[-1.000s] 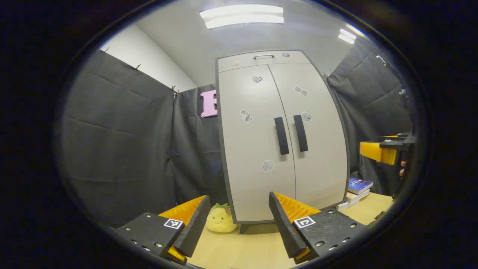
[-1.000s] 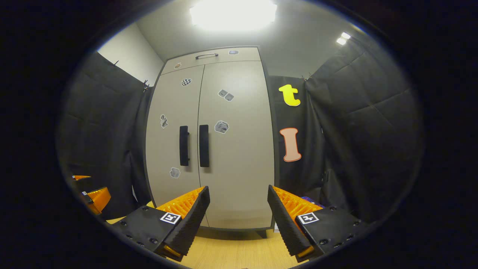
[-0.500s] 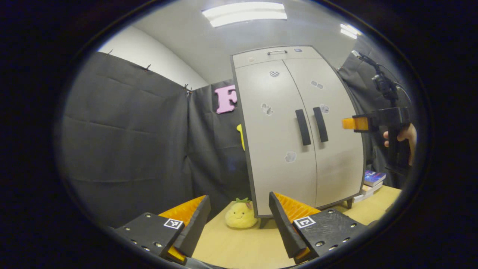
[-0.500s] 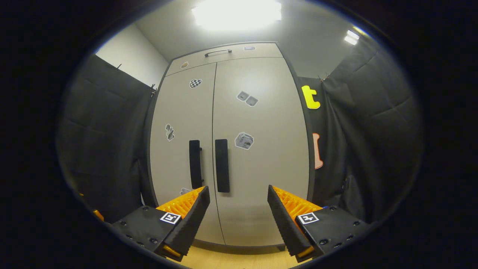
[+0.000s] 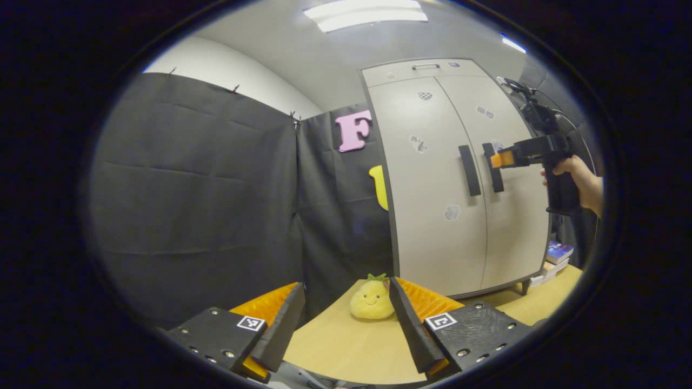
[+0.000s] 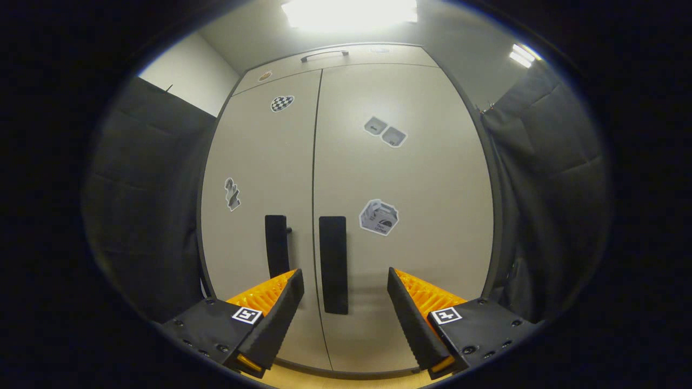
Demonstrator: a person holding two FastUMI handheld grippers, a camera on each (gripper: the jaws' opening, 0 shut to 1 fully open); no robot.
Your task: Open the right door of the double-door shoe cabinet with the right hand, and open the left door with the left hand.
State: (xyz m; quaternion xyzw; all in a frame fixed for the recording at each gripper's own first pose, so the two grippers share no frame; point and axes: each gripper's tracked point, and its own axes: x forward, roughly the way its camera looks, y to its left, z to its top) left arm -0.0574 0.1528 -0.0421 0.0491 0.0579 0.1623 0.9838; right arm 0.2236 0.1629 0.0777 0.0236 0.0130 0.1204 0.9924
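The right claw [image 6: 345, 302], its fingers spread and holding nothing, lines up on the right door handle [image 6: 333, 265] of the shoe cabinet [image 6: 346, 205], which stands just ahead in the gap, nearer its left finger; both doors are shut. A good grip likely needs a slight shift so the fingers straddle the bar before closing, then a pull outward to the right. The left door handle [image 6: 277, 246] sits just beside it, leaving little margin. Farther back, the left claw [image 5: 346, 319] hangs released above the tabletop [image 5: 335, 346], a plush toy [image 5: 371, 300] ahead of it, the cabinet well beyond to its right.
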